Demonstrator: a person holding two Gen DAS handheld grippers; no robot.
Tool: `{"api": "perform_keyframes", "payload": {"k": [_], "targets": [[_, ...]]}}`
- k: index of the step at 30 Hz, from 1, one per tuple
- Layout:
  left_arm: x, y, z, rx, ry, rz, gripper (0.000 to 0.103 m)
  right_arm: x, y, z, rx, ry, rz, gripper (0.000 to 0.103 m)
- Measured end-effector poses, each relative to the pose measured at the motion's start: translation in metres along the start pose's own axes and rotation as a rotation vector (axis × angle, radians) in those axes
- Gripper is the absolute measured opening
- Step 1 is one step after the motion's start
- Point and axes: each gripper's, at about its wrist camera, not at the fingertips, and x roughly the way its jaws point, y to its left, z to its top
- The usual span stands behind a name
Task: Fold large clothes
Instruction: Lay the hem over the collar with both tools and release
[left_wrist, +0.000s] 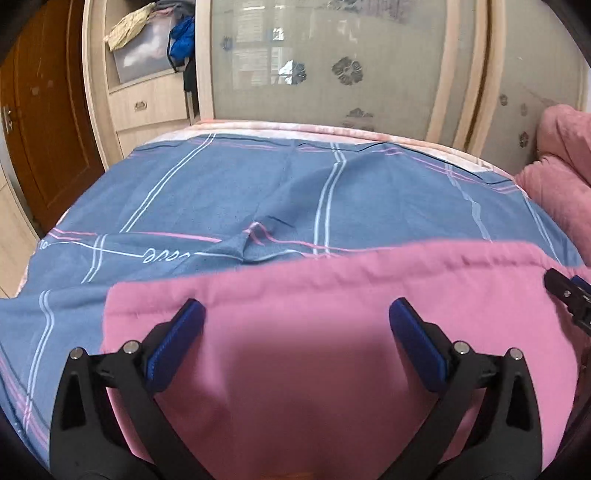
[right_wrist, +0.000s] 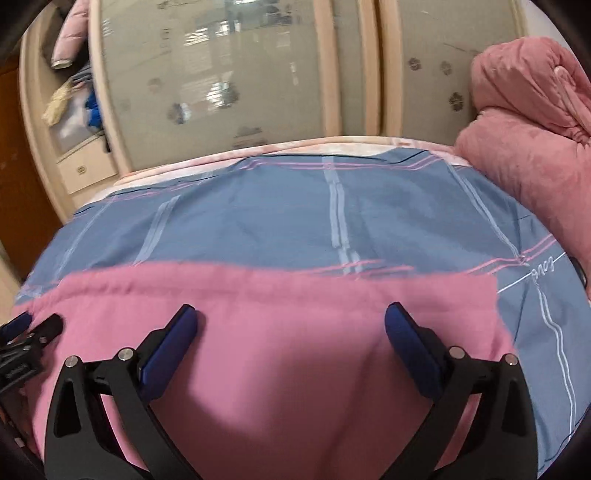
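Lying spread across the near part of a bed, a pink garment (left_wrist: 314, 332) of soft, plain fabric shows a stitched hem or seam running along its far edge, with faint puckers along that line. It rests on a blue bedsheet (left_wrist: 221, 192) crossed by white and pink stripes. The left gripper (left_wrist: 297, 317) hovers over the pink cloth with its blue-padded fingers (left_wrist: 177, 343) spread wide, the fabric filling the gap between and below them without being pinched. The right gripper (right_wrist: 291, 325) sits likewise, spread wide above the same garment (right_wrist: 295, 332), nothing clamped. Each camera catches the other gripper's tip at its frame edge. A rumpled pink quilt (right_wrist: 524, 140) is heaped at the right, near a wardrobe (left_wrist: 332, 66) with flower-patterned doors.
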Motion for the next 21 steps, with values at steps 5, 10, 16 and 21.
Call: {"api": "perform_keyframes", "payload": {"k": [5, 10, 16, 21], "targets": [[0.033, 0.005, 0.0, 0.027, -0.013, 0.006, 0.101, 0.032, -0.005, -0.006, -0.041, 0.011, -0.05, 0.102], [0.039, 0.016, -0.015, -0.041, -0.044, -0.061, 0.101, 0.043, -0.016, -0.023, 0.019, -0.042, 0.01, 0.102], [0.038, 0.016, -0.024, -0.048, -0.073, -0.047, 0.101, 0.048, -0.022, -0.03, 0.047, -0.026, 0.031, 0.102], [0.006, 0.021, -0.024, -0.056, -0.088, -0.002, 0.101, -0.005, -0.027, -0.033, 0.071, -0.098, 0.014, 0.102]]}}
